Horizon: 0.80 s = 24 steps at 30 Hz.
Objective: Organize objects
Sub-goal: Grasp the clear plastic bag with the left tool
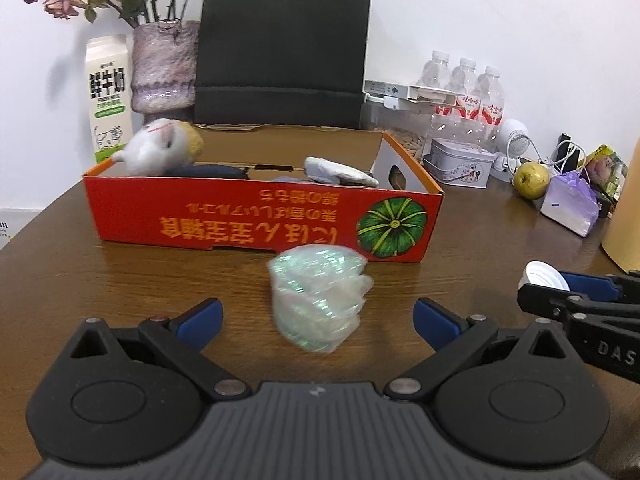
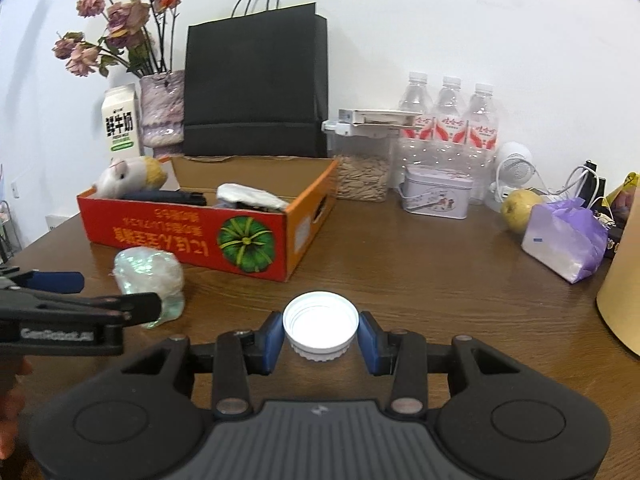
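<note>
Currently right tool [image 2: 320, 334] clamped on white cap [image 2: 320, 324]; left tool [image 1: 318, 320] apart around plastic bundle [image 1: 318, 304].

white cap [image 2: 320, 325]: open side up | iridescent wrapped bundle [image 1: 318, 300]: on table, before red box [image 1: 256, 220]

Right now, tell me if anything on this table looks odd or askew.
The red cardboard box with the pumpkin picture shows upside-down lettering, so it appears inverted. A white plush toy pokes above its rim. No spill or damage is visible.
</note>
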{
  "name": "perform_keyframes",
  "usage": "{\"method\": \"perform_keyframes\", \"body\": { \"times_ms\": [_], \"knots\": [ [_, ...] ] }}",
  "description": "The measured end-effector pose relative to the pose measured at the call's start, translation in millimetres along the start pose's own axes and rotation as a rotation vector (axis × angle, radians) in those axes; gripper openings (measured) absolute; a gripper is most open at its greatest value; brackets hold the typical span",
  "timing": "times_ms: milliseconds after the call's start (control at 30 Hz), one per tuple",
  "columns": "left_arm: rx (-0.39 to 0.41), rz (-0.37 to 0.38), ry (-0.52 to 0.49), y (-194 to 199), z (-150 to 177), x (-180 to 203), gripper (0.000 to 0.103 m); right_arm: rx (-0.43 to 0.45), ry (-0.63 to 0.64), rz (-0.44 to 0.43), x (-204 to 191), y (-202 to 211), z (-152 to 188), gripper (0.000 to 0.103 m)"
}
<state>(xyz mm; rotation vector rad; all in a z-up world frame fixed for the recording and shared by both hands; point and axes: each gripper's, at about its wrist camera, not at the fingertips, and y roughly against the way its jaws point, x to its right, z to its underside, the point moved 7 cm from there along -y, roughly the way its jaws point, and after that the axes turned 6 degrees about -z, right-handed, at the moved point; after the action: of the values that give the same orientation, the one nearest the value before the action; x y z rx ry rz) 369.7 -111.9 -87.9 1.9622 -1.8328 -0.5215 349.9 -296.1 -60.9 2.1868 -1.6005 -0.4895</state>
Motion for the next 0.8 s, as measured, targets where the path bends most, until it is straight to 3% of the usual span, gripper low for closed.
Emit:
{"method": "perform_keyframes", "body": {
  "times_ms": [467, 533, 600, 800],
  "knots": [
    [-0.018, -0.033, 0.054, -28.8, -11.2, 1.6, 0.102, -0.014, -0.003, 0.007, 9.9, -7.3, 2.0, 0.039],
    [-0.024, -0.029, 0.053, -28.4, -10.5, 0.3, 0.090, -0.017, -0.002, 0.008, 9.8, -8.2, 2.6, 0.039],
    [-0.040, -0.013, 0.053, -28.3, -8.3, -0.9, 0.046, -0.017, 0.000, 0.007, 9.1, -8.7, 3.4, 0.039],
    [-0.035, 0.029, 0.050, -22.3, -7.4, -2.2, 0.039, -0.016, 0.027, -0.003, 1.4, -8.3, 5.6, 0.039]
  ]
}}
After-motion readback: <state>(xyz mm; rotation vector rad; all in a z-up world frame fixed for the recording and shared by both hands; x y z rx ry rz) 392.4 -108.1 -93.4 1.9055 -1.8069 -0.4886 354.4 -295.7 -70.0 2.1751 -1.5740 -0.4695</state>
